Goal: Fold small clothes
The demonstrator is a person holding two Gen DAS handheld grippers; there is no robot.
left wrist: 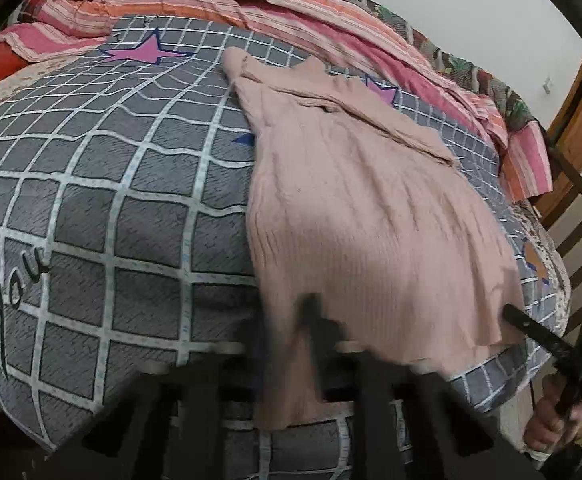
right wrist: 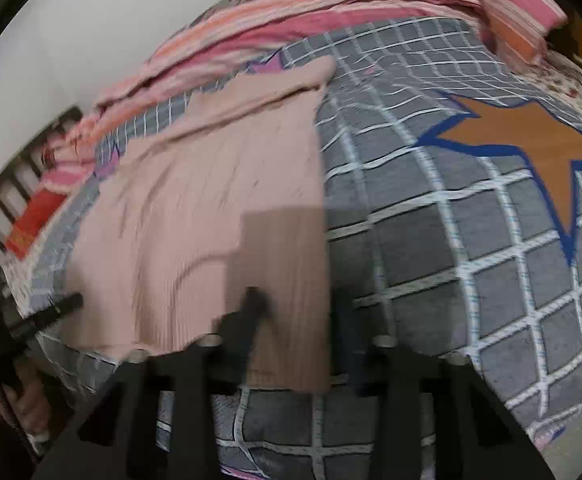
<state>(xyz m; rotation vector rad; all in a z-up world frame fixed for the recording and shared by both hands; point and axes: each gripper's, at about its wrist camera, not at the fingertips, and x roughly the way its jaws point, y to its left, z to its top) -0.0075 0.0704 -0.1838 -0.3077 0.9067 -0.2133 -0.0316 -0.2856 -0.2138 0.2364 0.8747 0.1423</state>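
A: Item one?
B: Grey grid-checked bedspread (left wrist: 111, 208); pink ribbed knit garment (left wrist: 355, 216) spread centre-right.
A: Grippers?
B: Left gripper (left wrist: 323, 320), right gripper (right wrist: 291, 308) each pinch hem, apparently; blurred. Lift evenly, corners level.

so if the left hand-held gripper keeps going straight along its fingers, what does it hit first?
Most likely the pink sweater: the left hand-held gripper already sits at its near hem, which drapes over one finger. Depth is blurry, so contact is uncertain.
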